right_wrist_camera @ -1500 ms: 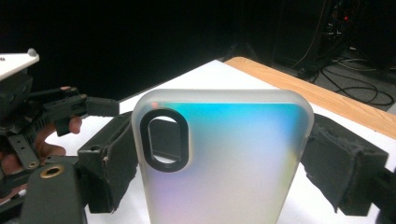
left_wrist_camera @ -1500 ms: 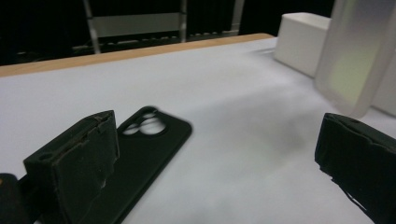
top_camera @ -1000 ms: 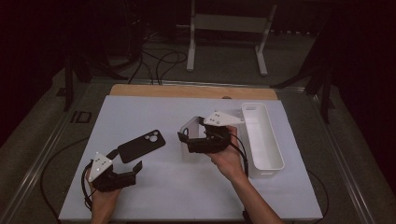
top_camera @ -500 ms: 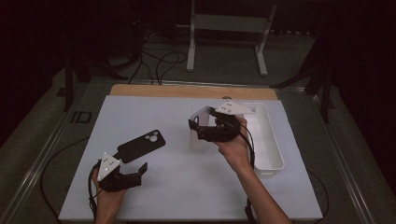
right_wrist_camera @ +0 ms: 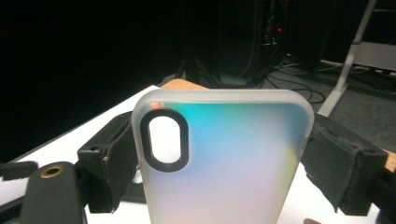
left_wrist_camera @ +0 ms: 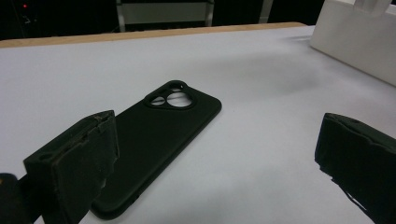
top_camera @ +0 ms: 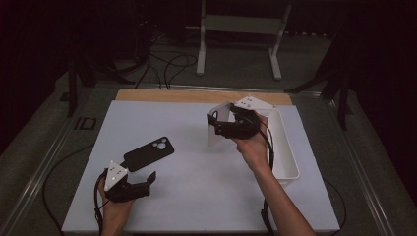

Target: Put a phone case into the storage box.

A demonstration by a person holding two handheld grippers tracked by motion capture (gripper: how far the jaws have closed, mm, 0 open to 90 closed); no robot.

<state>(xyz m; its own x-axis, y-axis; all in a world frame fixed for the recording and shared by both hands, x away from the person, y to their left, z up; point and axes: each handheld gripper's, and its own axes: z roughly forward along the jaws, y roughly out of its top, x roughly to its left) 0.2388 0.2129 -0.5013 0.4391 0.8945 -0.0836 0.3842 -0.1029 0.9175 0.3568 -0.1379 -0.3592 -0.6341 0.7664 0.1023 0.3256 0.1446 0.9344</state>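
Frosted phone case [right_wrist_camera: 224, 158] clamped in right gripper [top_camera: 219, 129] beside white bin [top_camera: 287, 152] (contents unclear); left gripper [top_camera: 147, 181] wide apart.

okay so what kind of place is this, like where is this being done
Probably a lab or recording workspace, not a home: a white-covered table in a dark room, cables trailing over the floor behind it, a metal stand, and a person working two phone cases with a hand-held gripper in each hand.

black case [left_wrist_camera: 159, 140]: matt rubbery | pale case [right_wrist_camera: 224, 158]: frosted, iridescent plastic
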